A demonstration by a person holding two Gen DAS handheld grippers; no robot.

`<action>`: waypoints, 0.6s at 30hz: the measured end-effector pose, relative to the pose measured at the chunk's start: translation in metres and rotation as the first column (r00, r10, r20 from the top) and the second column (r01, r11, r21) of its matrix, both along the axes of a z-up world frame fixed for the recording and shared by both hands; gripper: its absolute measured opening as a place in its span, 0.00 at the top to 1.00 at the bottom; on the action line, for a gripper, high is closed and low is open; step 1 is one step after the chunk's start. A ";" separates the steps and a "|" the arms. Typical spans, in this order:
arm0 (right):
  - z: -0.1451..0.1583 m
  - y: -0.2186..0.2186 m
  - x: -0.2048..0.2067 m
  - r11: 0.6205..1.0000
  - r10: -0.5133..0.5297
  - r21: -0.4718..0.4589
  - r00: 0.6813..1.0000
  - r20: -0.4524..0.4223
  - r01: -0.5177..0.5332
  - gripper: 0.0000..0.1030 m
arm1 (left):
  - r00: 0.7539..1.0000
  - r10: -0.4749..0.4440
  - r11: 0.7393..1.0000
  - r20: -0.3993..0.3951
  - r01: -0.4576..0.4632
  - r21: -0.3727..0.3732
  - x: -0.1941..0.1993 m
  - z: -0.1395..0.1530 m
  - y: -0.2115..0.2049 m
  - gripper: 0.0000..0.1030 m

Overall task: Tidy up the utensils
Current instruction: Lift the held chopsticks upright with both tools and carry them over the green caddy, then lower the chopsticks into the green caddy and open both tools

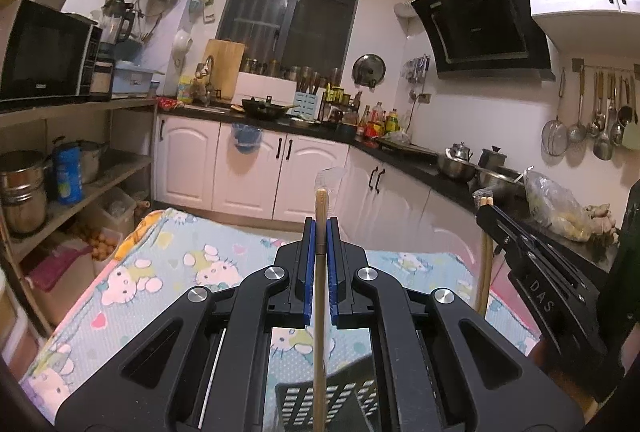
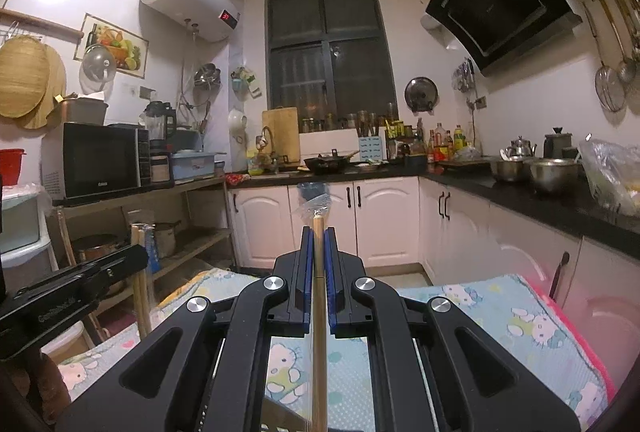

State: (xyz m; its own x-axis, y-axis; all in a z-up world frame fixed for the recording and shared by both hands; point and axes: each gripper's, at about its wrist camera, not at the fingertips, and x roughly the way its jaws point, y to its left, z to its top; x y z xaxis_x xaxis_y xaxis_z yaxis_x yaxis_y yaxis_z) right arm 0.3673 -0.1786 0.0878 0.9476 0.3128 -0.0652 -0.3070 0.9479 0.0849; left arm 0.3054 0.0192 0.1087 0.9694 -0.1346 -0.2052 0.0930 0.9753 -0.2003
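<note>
Two wooden chopsticks — left hand-held gripper (image 1: 320,228) pinching one chopstick (image 1: 319,312), right hand-held gripper (image 2: 319,238) pinching another chopstick (image 2: 319,312), both upright above the table (image 1: 160,272), near its front edge. Could slip or tilt, thin sticks, small grip — missing the black basket (image 1: 304,404) below.

Chopstick (image 1: 320,216) upright betw. left gripper (image 1: 320,228) pads; basket (image 1: 320,404) just below, tablecloth (image 1: 180,272) beneath (counter (image 1: 440,167) ahead), right gripper (image 1: 486,209) to its right.
</note>
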 end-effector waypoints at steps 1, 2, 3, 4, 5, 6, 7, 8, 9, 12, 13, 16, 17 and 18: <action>-0.003 -0.002 0.000 1.000 -0.003 0.004 1.000 -0.006 0.003 0.94 | 1.000 0.000 1.000 -0.007 0.000 -0.003 -0.001 -0.002 0.001 0.99; -0.006 -0.002 -0.001 1.000 -0.005 0.006 1.000 -0.011 0.005 0.94 | 1.000 0.000 1.000 -0.011 0.000 -0.006 -0.002 -0.003 0.001 0.99; -0.009 -0.003 -0.001 1.000 -0.009 0.010 1.000 -0.016 0.009 0.94 | 1.000 0.002 1.000 -0.017 -0.002 -0.007 -0.003 -0.005 0.001 0.99; -0.011 -0.004 -0.001 1.000 -0.011 0.013 1.000 -0.020 0.012 0.94 | 1.000 0.001 1.000 -0.022 -0.001 -0.005 -0.004 -0.007 0.002 0.99; -0.014 -0.005 -0.001 1.000 -0.011 0.014 1.000 -0.028 0.011 0.94 | 1.000 0.001 1.000 -0.026 -0.001 -0.002 -0.004 -0.008 0.002 0.99; -0.016 -0.006 -0.001 1.000 -0.013 0.016 0.999 -0.034 0.014 0.94 | 1.000 0.003 1.000 -0.030 -0.003 0.001 -0.005 -0.009 0.001 0.99; -0.019 -0.007 -0.001 1.000 -0.013 0.017 0.999 -0.041 0.014 0.94 | 0.999 0.004 1.000 -0.034 -0.004 0.001 -0.006 -0.010 0.002 0.99; -0.021 -0.009 -0.001 1.000 -0.010 0.017 0.999 -0.052 0.011 0.94 | 0.999 0.004 1.000 -0.038 -0.004 -0.001 -0.007 -0.010 0.002 0.99; -0.023 -0.010 -0.003 1.000 -0.009 0.019 0.998 -0.057 0.010 0.94 | 0.999 0.001 1.000 -0.047 -0.001 -0.006 -0.008 -0.011 0.003 0.99; -0.028 -0.016 -0.008 1.000 -0.006 0.021 0.997 -0.074 0.008 0.94 | 0.998 -0.004 1.000 -0.064 0.004 -0.010 -0.010 -0.015 0.005 0.99; -0.030 -0.017 -0.009 1.000 -0.005 0.023 0.997 -0.082 0.007 0.94 | 0.998 -0.006 1.000 -0.069 0.005 -0.009 -0.010 -0.016 0.004 0.99; -0.033 -0.023 -0.015 1.000 0.000 0.030 0.995 -0.105 0.003 0.94 | 0.996 -0.012 1.000 -0.087 0.012 -0.003 -0.013 -0.019 0.004 0.99; -0.033 -0.025 -0.016 1.000 -0.001 0.030 0.994 -0.110 0.004 0.94 | 0.996 -0.013 1.000 -0.093 0.013 -0.006 -0.013 -0.019 0.005 0.99; -0.034 -0.027 -0.018 1.000 0.002 0.032 0.993 -0.117 0.002 0.94 | 0.995 -0.014 1.000 -0.102 0.013 -0.012 -0.015 -0.020 0.006 0.98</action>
